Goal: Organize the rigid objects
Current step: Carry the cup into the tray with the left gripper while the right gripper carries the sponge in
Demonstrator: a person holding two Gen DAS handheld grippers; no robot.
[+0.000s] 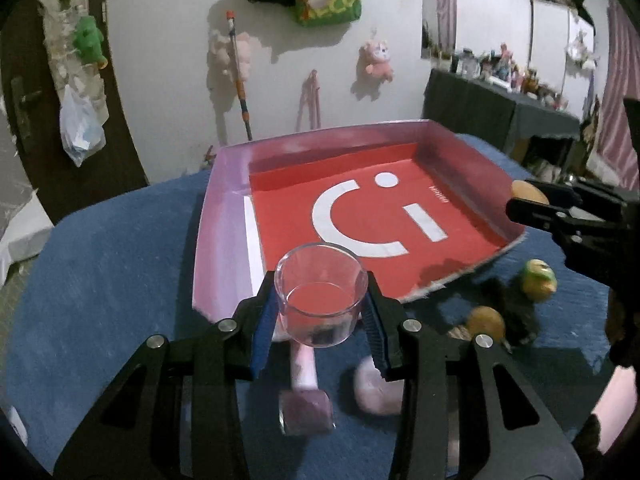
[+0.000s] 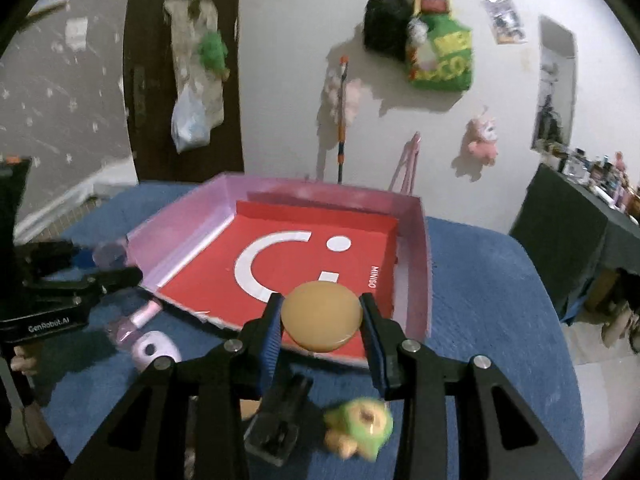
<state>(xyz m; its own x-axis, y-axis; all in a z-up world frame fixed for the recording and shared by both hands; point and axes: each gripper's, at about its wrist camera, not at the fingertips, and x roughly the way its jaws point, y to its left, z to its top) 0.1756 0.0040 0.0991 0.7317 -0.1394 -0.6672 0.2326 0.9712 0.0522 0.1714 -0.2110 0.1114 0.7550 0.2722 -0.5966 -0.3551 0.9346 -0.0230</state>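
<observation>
My left gripper [image 1: 321,292] is shut on a clear glass cup [image 1: 322,308], held above the near edge of a red tray [image 1: 224,216] with pink walls. My right gripper [image 2: 321,308] is shut on a flat tan disc [image 2: 322,318] over the tray's [image 2: 416,264] near right corner. In the left wrist view the right gripper [image 1: 532,199] comes in from the right with the disc [image 1: 527,191]. In the right wrist view the left gripper [image 2: 106,266] shows at the left with the cup [image 2: 109,253].
On the blue cloth [image 1: 120,264] below the tray lie a pink bottle with a clear cap [image 1: 304,384], a pale pink round thing [image 1: 376,390], a green and yellow toy [image 2: 358,426], a black clip-like thing [image 2: 276,420] and a tan ball [image 1: 486,322]. A dark table [image 2: 576,240] stands at the right.
</observation>
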